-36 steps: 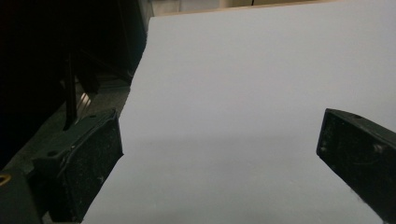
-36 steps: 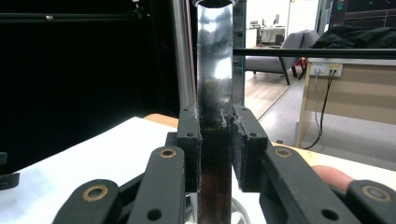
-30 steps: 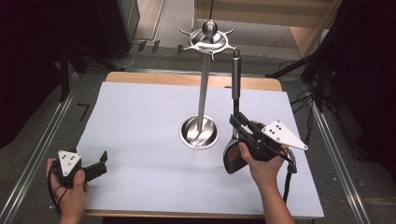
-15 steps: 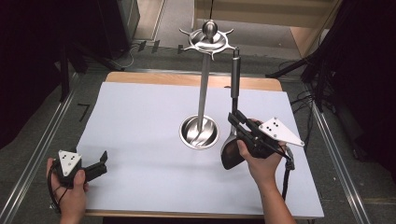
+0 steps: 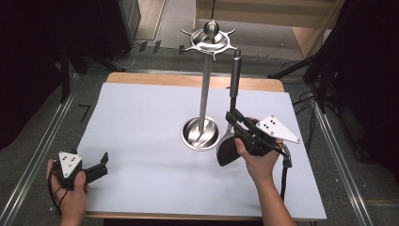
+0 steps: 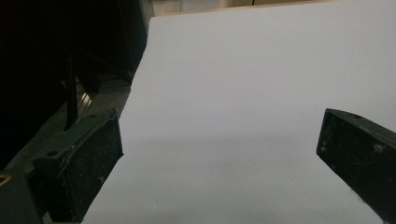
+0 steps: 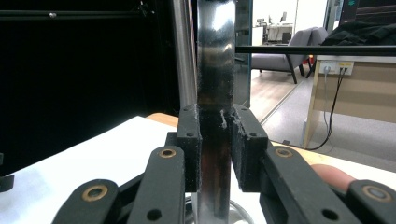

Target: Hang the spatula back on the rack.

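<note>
A: Item one, the surface?

B: Desk [image 5: 141, 122], centre of the high view, covered by a pale grey-white sheet; a strip of bare wood shows along its far edge. Metal rails run down either side, over dark grey floor.

A: Standing stock?

B: One steel utensil stand [image 5: 204, 94], middle of the frame: round dish base, upright pole, spiked ring with a ball on top. Just right of it, one spatula [image 5: 231, 113], metal handle upright, its top just below the ring, black blade low beside the base.

A: The right tool?

B: Right tool [image 5: 234, 120], right of centre, held in a hand. Its jaws are pinching the spatula handle; the right gripper view has the pads pressed flat against either side of the shaft [image 7: 214, 116], with the stand's pole just behind.

A: The left tool?

B: Left tool [image 5: 101, 162], lower left of the frame, held near the front corner of the desk. Jaws spread wide, nothing between them; the left gripper view looks across bare sheet.

A: Room?

B: Dark drapes at both sides. Cables on the floor at upper left and right. A wooden unit at top right. The right gripper view's upper right has a grey armchair [image 7: 299, 44], wood flooring, and a wall socket with a hanging cable.
</note>
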Tool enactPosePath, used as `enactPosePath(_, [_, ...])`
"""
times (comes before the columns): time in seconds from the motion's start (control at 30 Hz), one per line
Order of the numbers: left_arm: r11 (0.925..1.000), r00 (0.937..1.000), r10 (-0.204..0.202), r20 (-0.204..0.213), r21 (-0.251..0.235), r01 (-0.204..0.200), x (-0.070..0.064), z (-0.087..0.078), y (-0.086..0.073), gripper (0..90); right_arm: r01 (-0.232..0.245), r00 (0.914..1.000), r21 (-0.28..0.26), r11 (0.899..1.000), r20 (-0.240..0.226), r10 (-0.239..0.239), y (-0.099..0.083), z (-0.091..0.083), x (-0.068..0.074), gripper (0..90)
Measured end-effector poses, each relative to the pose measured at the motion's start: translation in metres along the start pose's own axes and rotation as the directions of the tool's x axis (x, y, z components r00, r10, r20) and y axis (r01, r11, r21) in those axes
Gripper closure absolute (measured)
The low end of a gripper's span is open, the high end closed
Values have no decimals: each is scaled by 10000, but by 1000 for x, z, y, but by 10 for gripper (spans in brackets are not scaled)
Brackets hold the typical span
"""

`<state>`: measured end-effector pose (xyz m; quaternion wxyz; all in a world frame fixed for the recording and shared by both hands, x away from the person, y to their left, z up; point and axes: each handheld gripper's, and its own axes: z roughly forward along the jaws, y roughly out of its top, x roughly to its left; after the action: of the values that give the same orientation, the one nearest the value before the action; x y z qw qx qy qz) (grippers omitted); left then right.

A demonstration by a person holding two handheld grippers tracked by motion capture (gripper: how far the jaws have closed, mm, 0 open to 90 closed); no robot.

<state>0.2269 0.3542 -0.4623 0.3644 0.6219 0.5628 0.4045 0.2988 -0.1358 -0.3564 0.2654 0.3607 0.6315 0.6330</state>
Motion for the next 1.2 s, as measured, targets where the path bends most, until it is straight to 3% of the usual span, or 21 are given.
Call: enactPosePath(1.2, [10000,10000,-56,37,-6,56,1,0,0,10,-15,10000,176,9998,-58,16,2,15,-5,755])
